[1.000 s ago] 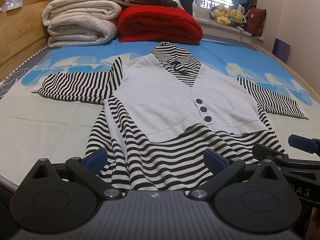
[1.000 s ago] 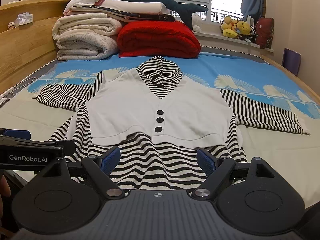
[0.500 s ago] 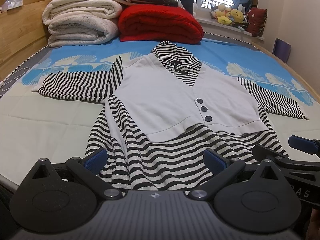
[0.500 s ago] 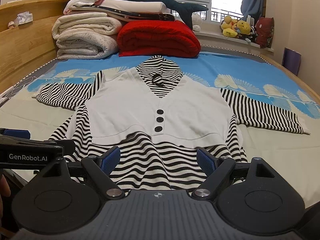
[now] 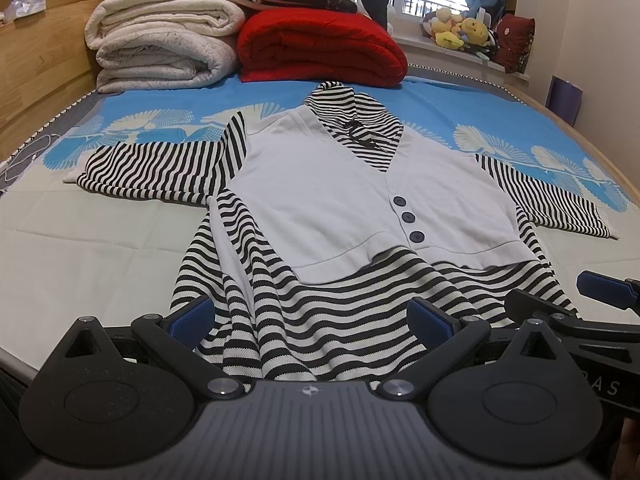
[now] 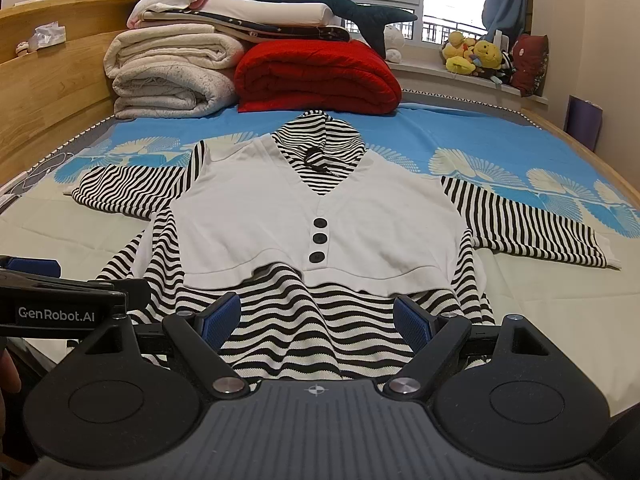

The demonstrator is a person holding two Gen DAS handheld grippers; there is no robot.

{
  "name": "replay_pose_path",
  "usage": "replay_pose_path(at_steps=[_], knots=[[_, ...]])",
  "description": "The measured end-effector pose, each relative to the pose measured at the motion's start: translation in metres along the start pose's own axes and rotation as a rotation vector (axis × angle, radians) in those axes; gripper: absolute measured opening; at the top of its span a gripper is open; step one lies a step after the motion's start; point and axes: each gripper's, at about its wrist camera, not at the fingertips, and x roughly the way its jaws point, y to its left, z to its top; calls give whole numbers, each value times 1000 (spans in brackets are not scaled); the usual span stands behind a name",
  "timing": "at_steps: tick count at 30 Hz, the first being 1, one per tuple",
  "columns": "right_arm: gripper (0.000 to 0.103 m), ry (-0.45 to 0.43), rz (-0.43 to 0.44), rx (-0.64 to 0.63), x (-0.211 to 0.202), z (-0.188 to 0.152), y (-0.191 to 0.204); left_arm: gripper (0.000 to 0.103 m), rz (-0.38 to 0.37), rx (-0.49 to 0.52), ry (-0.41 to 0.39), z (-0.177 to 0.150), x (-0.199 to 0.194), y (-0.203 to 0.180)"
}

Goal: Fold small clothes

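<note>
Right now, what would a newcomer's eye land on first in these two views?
The black-and-white striped top with its white buttoned vest panel, spread flat mid-bed with sleeves out. Behind it at the headboard end, a folded red quilt glows beside stacked cream blankets. Both grippers, left and right, hang open at its hem.

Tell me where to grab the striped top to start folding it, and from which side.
Probably take the striped top at its near hem, coming in low from the bed's near edge. The hem lies rumpled in raised folds right before both open grippers, left gripper and right gripper, so it should pinch more easily than the flat white panel.
</note>
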Motion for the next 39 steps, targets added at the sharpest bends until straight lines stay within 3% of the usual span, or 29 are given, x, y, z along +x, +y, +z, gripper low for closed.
replay_pose_path(at_steps=[18,23,30,32,33,35,37,38,39], knots=[[84,-2,-11,4,0,0,-2,102,13,-13,15,-3,10,5],[84,27,-129,91,15,1,-28,102,98,-40,73,-4,43,17],[84,229,-366,315,54,-22,-99,102,165,-136,233,-15,94,51],[83,285,-399,383,62,-33,-114,92,191,-157,293,-24,105,61],[82,306,-408,404,64,-38,-119,82,211,-159,312,-27,107,66],[80,343,-410,439,69,-47,-126,70,219,-190,323,-30,105,77],[76,366,-397,462,72,-54,-129,47,199,-197,323,-29,102,82],[74,373,-388,474,74,-56,-130,44,193,-192,324,-29,100,81],[66,376,-376,484,74,-57,-129,42,193,-186,325,-29,98,81]])
